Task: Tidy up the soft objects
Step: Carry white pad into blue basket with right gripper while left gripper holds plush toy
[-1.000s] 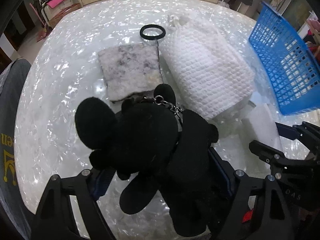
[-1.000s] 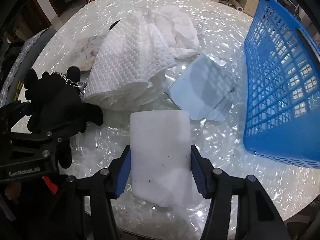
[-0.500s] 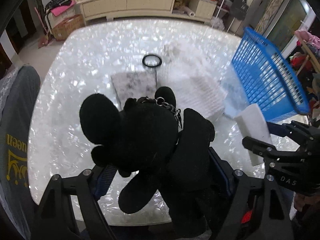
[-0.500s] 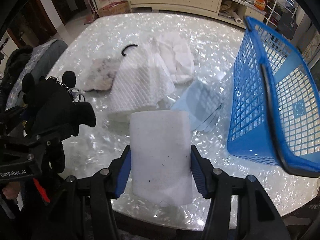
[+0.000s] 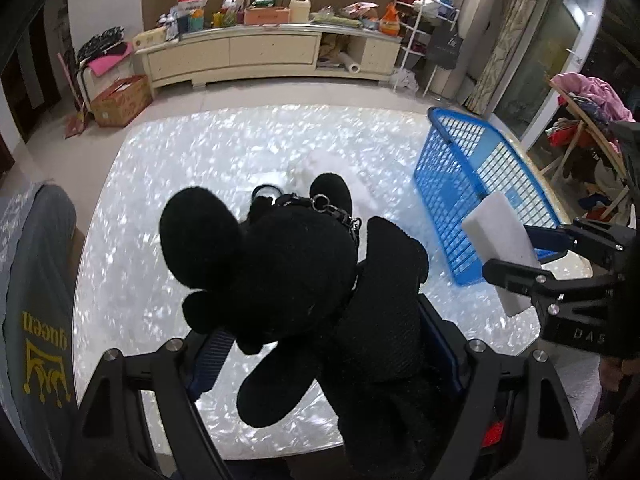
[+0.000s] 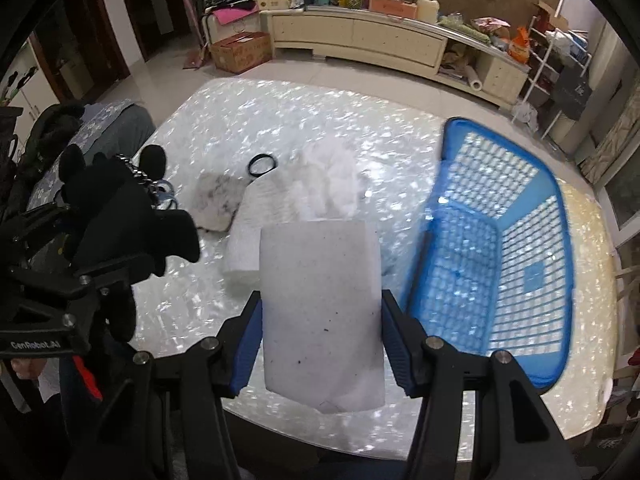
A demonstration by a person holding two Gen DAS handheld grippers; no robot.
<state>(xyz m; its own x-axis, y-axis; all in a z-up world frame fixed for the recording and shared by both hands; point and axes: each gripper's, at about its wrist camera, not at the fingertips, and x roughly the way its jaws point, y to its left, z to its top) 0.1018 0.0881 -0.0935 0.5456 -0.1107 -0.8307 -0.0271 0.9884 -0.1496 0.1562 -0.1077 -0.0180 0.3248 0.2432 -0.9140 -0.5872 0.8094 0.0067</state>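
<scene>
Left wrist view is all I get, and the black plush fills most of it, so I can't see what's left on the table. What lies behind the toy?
Observer: A white waffle-knit cloth lies bunched near the middle of the table.
Operator: Anything beside it?
Observer: A grey-speckled felt pad lies on its left, with a black ring just beyond.
Operator: Is the blue basket empty?
Observer: Yes, the right wrist view looks into the blue basket and shows only its bare mesh floor.
</scene>
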